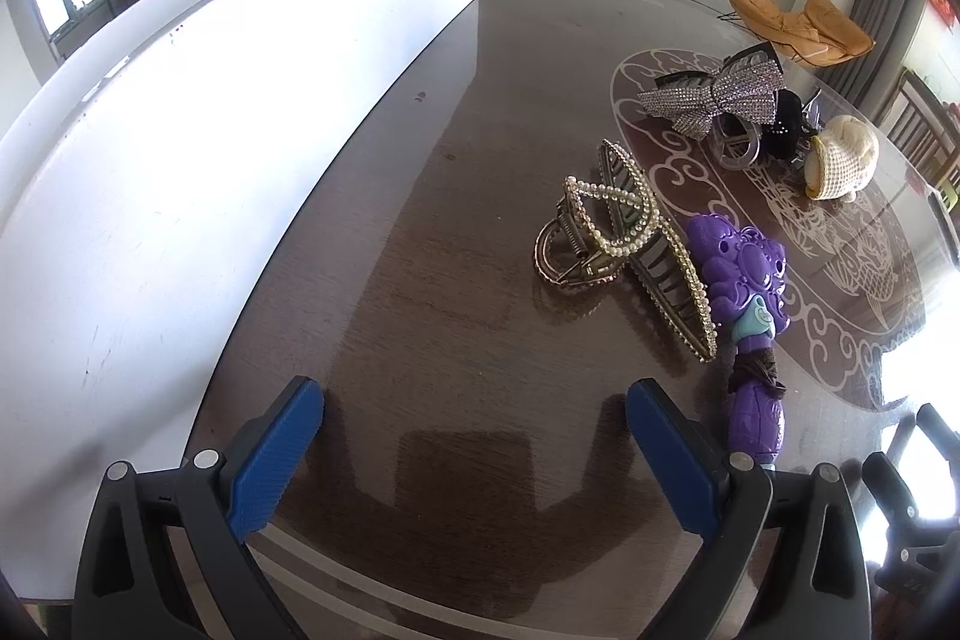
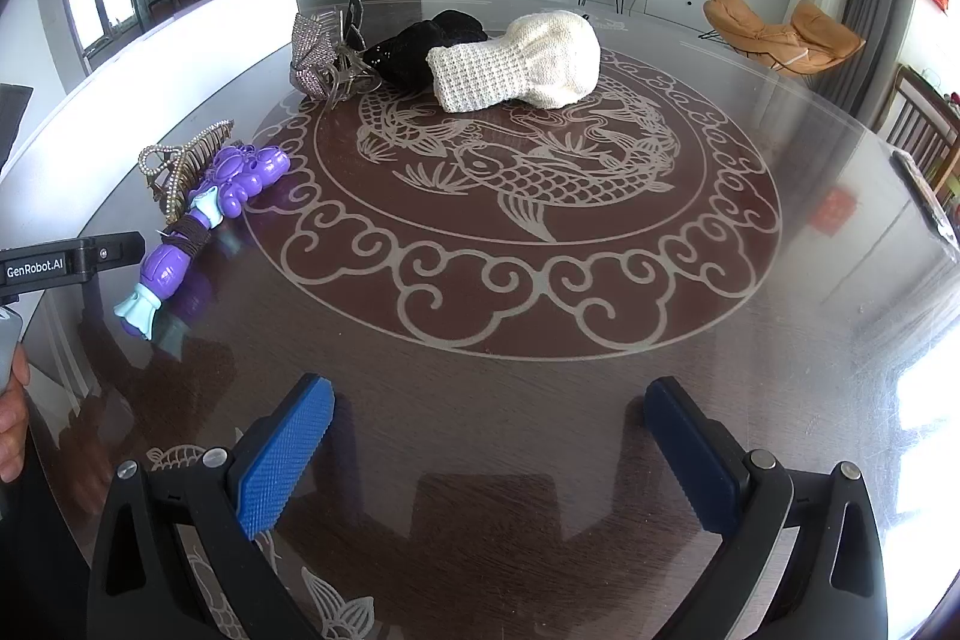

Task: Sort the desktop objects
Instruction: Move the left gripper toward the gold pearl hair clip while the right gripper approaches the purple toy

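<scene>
A gold pearl hair claw (image 1: 624, 244) lies on the dark round table, touching a purple toy wand (image 1: 750, 316) with a brown hair tie around its handle. Farther right lie a rhinestone bow clip (image 1: 714, 97), a black item (image 1: 786, 124) and a cream knitted piece (image 1: 840, 160). My left gripper (image 1: 474, 436) is open and empty, just left of the wand's handle. My right gripper (image 2: 489, 436) is open and empty over the table's near part. In the right wrist view the wand (image 2: 198, 226), pearl claw (image 2: 180, 160), bow clip (image 2: 318, 52), black knit (image 2: 420, 46) and cream knit (image 2: 522, 61) show.
A long white box (image 1: 210, 130) stands along the table's left side. The table top has a carved fish pattern (image 2: 510, 172) under glass. The other gripper's body (image 2: 66, 262) and a hand show at the right wrist view's left edge. Chairs stand at the far right.
</scene>
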`<state>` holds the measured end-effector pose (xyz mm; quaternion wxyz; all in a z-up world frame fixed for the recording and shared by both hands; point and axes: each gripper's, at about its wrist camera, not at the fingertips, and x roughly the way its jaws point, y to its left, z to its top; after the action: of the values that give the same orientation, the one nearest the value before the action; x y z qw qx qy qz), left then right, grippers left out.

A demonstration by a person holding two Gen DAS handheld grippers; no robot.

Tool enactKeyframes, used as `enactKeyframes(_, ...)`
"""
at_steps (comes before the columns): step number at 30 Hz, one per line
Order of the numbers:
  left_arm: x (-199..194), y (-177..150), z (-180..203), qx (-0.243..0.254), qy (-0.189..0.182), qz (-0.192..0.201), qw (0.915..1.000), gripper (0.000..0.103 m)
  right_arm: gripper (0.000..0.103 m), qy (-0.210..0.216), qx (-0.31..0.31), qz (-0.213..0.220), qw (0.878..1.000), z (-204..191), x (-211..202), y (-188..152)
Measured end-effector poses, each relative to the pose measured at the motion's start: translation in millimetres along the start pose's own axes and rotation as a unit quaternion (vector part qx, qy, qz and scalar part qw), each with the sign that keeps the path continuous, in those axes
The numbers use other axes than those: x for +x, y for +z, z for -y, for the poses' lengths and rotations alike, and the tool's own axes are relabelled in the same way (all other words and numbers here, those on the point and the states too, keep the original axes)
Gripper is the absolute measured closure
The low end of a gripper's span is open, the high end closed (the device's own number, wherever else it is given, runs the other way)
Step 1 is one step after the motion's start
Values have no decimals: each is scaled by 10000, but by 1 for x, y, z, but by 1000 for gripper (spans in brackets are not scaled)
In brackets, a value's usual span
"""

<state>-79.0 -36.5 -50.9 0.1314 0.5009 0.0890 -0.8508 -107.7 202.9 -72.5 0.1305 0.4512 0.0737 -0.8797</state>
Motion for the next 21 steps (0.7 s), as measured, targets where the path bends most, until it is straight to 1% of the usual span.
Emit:
enactKeyframes(9, -8, 0, -18, -506, -473, 131, 9975, 0, 0, -3, 4, -2, 10000, 0, -1, -1)
enactKeyframes(16, -25, -2, -21, -549, -640, 516, 9951, 0, 0, -4, 4, -1, 10000, 0, -1, -1)
enactKeyframes(19, -29, -1, -27, -690, -814, 624, 9923, 0, 0, -2, 31, -5, 10000, 0, -1, -1)
enactKeyframes(21, -33, -1, -32, -823, -966, 692, 9895, 0, 0, -5, 77, -100, 9999, -2, 0, 1)
